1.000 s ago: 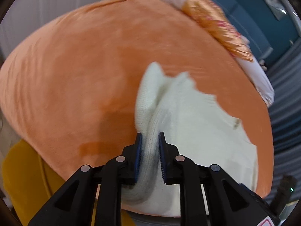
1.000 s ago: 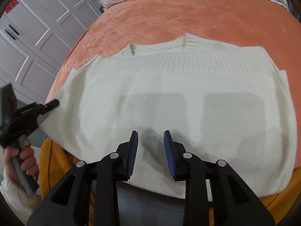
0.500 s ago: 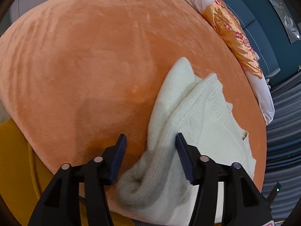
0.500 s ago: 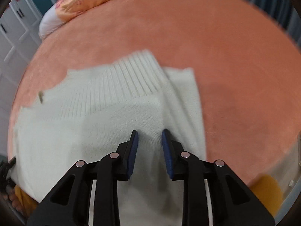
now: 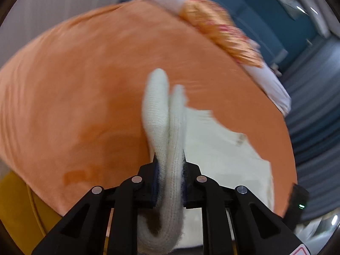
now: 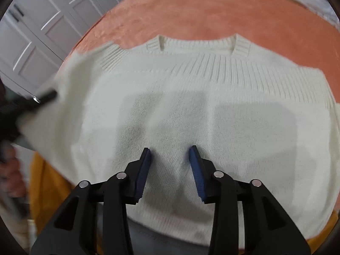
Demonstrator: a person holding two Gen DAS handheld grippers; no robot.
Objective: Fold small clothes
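Fingers (image 5: 156, 170) of left gripper (image 5: 169, 167) clamped on a bunched fold of the cream knit sweater (image 5: 167, 140); the gathered edge rises between them, blurred. Left wrist view alone shows the orange-patterned pillow (image 5: 221, 36) at the far edge of the orange bed cover (image 5: 74, 85).

Right gripper (image 6: 170, 167): fingers (image 6: 196, 170) spread apart, holding nothing, low over the sweater (image 6: 212, 110). Right wrist view alone shows white cabinet doors (image 6: 42, 25) at left, the ribbed collar and the whole garment lying flat on the bed cover (image 6: 212, 14), left edge lifted and blurred.
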